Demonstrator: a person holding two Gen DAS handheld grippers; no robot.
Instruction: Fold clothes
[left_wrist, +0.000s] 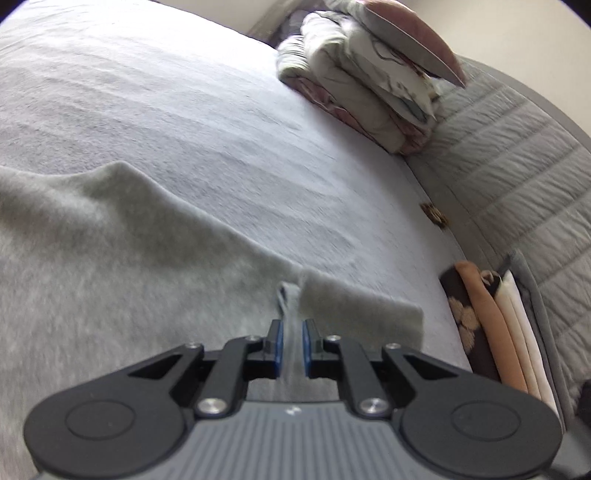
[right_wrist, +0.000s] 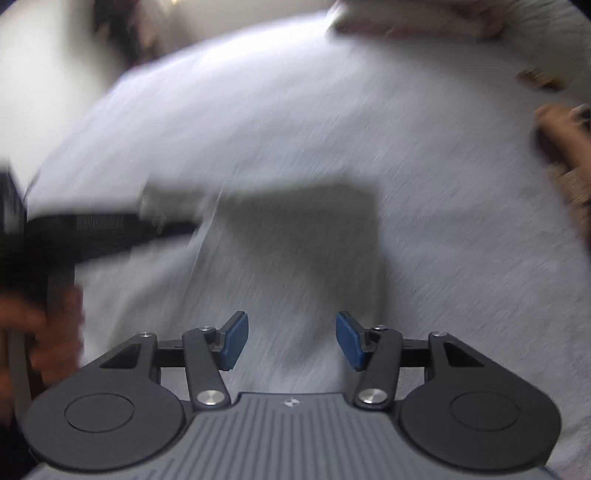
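A light grey fleece garment (left_wrist: 110, 266) lies spread on the pale bed sheet (left_wrist: 221, 122), filling the left and lower part of the left wrist view. My left gripper (left_wrist: 291, 332) is shut on a fold of the garment near its edge, with a small flap (left_wrist: 354, 310) to its right. My right gripper (right_wrist: 291, 336) is open and empty above the garment (right_wrist: 295, 251), which is motion-blurred. The other gripper and the hand holding it (right_wrist: 55, 251) appear blurred at the left of the right wrist view.
A pile of folded bedding with a pink pillow (left_wrist: 373, 74) sits at the far side of the bed. A quilted grey headboard (left_wrist: 517, 177) runs along the right. Folded brown, tan and cream cloths (left_wrist: 495, 332) stand beside it. A small brown object (left_wrist: 434, 214) lies on the sheet.
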